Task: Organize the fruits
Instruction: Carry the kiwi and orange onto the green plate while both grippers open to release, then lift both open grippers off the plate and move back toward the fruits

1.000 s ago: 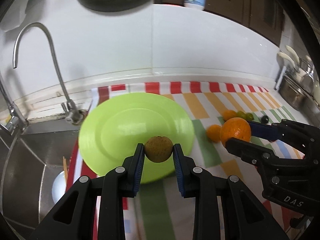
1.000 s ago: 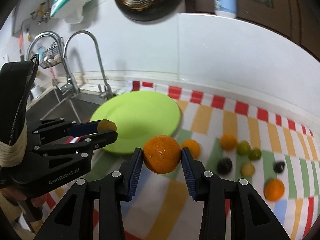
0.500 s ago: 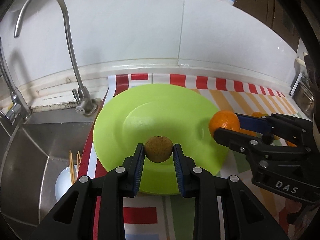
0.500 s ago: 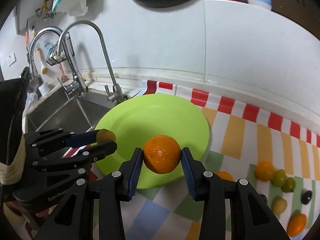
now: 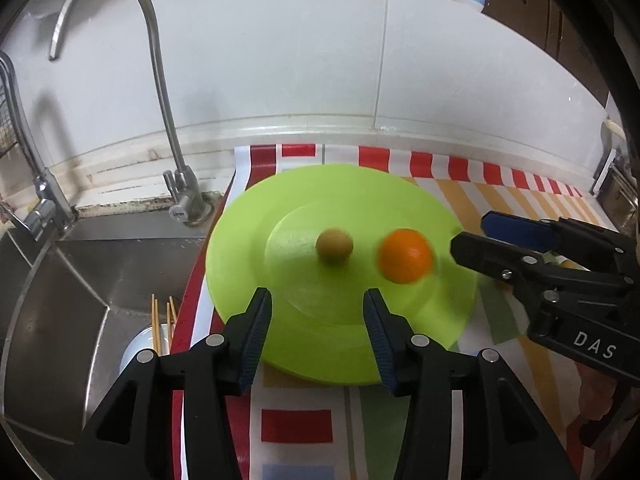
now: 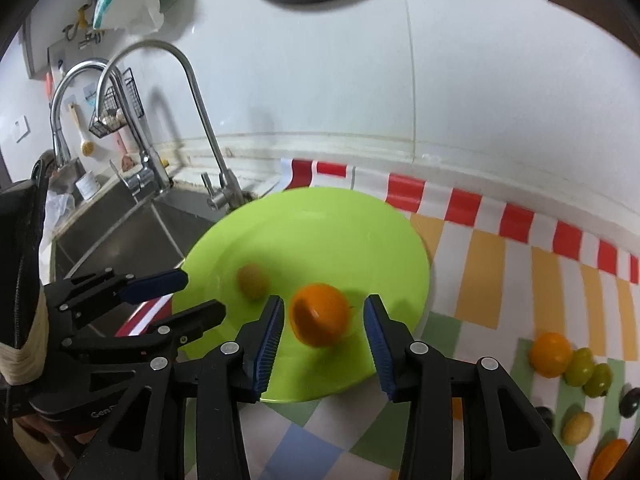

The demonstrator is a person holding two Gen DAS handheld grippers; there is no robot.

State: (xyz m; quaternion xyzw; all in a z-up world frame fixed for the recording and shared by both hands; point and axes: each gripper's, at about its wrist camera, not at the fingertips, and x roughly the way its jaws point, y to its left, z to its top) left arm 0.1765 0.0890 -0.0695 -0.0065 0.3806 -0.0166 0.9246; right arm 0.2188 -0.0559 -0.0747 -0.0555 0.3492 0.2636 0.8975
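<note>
A lime green plate (image 5: 360, 340) lies on the striped cloth; it also shows in the right wrist view (image 6: 360, 232). A small brown fruit (image 5: 334, 246) and an orange (image 5: 405, 256) lie on it, both slightly blurred; they show in the right wrist view as the brown fruit (image 6: 253, 281) and the orange (image 6: 320, 320). My left gripper (image 5: 318, 332) is open and empty, just short of the brown fruit. My right gripper (image 6: 323, 336) is open, its fingers either side of the orange without touching it.
A steel sink (image 5: 80, 288) with a tap (image 5: 160, 92) lies left of the plate, with a cup of sticks (image 5: 152, 340) in it. Several loose fruits (image 6: 576, 364) lie on the cloth (image 6: 500, 264) at the right. A white wall stands behind.
Both grippers opened and let go: the brown fruit and the orange now lie on the plate. The grippers sit closer over the plate than before.
</note>
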